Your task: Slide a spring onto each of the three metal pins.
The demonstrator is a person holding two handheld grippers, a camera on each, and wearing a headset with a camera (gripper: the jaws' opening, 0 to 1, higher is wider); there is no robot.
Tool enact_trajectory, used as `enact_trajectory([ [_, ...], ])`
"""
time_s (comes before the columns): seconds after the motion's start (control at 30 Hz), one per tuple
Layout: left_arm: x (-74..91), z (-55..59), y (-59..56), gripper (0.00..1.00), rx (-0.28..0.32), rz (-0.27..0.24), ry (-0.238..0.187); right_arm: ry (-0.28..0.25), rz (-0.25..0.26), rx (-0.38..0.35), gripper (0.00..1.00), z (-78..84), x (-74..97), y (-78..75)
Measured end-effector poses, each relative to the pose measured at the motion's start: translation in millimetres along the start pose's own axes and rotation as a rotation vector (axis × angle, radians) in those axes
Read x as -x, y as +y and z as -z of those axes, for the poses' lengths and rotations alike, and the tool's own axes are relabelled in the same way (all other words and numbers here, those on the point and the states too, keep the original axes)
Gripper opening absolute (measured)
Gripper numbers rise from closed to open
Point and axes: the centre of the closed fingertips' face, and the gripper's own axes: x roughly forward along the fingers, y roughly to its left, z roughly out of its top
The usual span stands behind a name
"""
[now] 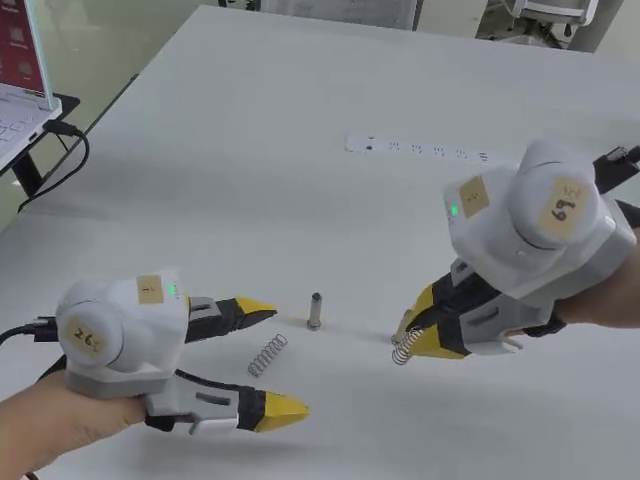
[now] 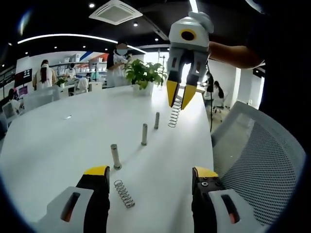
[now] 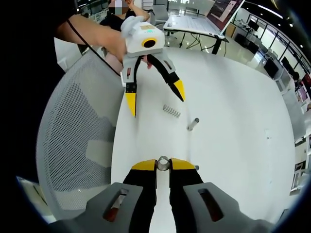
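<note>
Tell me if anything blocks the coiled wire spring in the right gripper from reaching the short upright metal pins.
Nothing visible does. The right gripper holds the coiled wire spring, and just bare white table separates it from the short upright metal pins.

left gripper point(image 1: 285, 360) low, near level, jaws wide apart, gripped by left hand point(image 1: 40, 425). right gripper point(image 1: 404, 334) raised, tilted down, jaws closed on a spring point(image 1: 403, 350), gripped by right hand point(image 1: 605, 300).

The laptop point(image 1: 14, 62) was cut off by the head view's left edge. The spring point(image 1: 403, 350) gripped by the right gripper point(image 1: 408, 333) was partly hidden between its closed jaws, appearing end-on in the right gripper view.
</note>
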Motion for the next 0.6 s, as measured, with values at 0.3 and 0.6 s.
enact_trajectory([
  [0.3,7.0,3.2,7.3,0.76,0.016,-0.033,-0.008,0.004,0.017,-0.021,0.05,7.3,4.3,-3.8],
  [0.6,14.0,3.2,15.4,0.83,0.018,-0.061,-0.024,0.020,0.018,-0.030,0.05,11.2,6.8,-7.1],
])
